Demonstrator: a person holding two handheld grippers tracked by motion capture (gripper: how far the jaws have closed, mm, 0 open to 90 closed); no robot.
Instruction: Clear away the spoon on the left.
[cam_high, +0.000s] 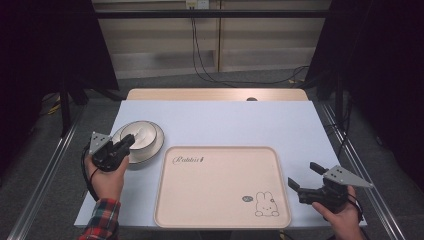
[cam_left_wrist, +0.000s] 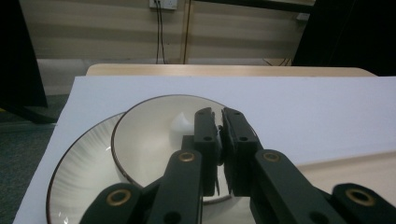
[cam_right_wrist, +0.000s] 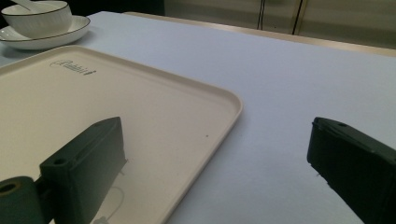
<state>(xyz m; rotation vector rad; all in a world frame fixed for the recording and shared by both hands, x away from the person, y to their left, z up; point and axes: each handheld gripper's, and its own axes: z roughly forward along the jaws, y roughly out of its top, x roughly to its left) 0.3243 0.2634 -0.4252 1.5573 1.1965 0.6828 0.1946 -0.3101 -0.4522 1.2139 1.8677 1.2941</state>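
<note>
A cream bowl (cam_high: 142, 133) with a dark rim stands on a matching plate (cam_high: 151, 150) at the table's left. Something white, perhaps a spoon (cam_left_wrist: 181, 123), lies inside the bowl (cam_left_wrist: 149, 140). My left gripper (cam_high: 127, 141) reaches over the bowl's near rim, and in the left gripper view its jaws stand almost together with that rim between them (cam_left_wrist: 221, 114). My right gripper (cam_high: 304, 176) hovers open past the right edge of the cream tray (cam_high: 220, 200), with nothing between its jaws (cam_right_wrist: 217, 128). The bowl (cam_right_wrist: 39, 21) and plate (cam_right_wrist: 56, 39) sit far off in the right gripper view.
The tray (cam_right_wrist: 140, 107) has a rabbit drawing (cam_high: 265, 204) at its near right corner and script lettering (cam_high: 189, 160) at its far left. A white sheet (cam_high: 240, 122) covers the wooden table. Cables (cam_high: 200, 60) trail on the floor behind.
</note>
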